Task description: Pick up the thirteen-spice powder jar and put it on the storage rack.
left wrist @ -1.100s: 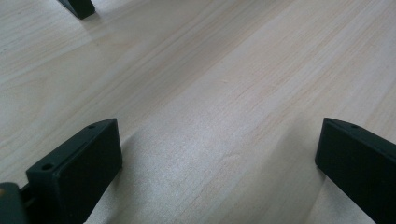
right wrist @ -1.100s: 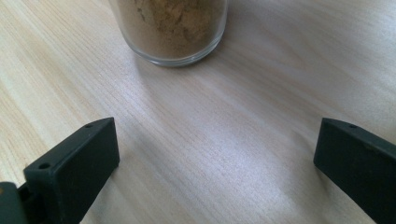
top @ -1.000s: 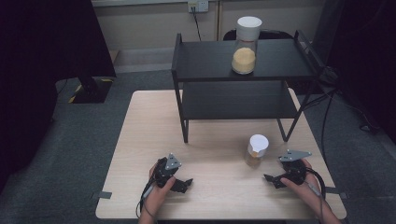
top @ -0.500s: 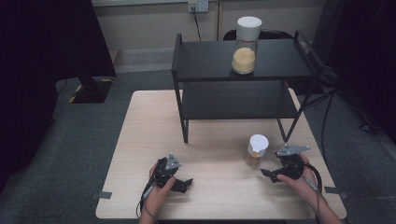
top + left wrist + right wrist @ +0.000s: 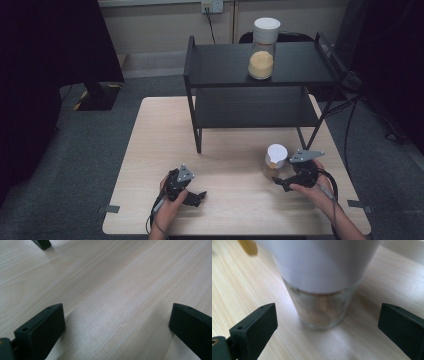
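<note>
A small glass jar [image 5: 275,161] with a white lid stood upright on the pale wooden counter [image 5: 150,150], its long axis vertical and the lid facing up, near the counter's right front. The right gripper [image 5: 284,182] lay just in front of it, held low over the wood, its 2 black jaws spread wide and holding nothing. In the right gripper view the jar [image 5: 322,307] sat between the jaws but apart from both, with bare wood on either side of the glass, and a brownish filling showed dimly through the blurred wall below the lid.

Behind the jar rose a black 2-tier shelf rack [image 5: 260,85], 1 of its front legs planted close to the jar's far side. On the top tier stood a taller jar [image 5: 263,49], also white-lidded and upright, about half full of yellow grains; the high view showed it, while the right gripper view was too close to take in the rack.

The left gripper [image 5: 197,198] rested well apart from the jar near the counter's front edge, its jaws likewise wide open and empty. The left gripper view showed plain wood grain between them and a dark rack foot [image 5: 42,243] at the top left corner.
</note>
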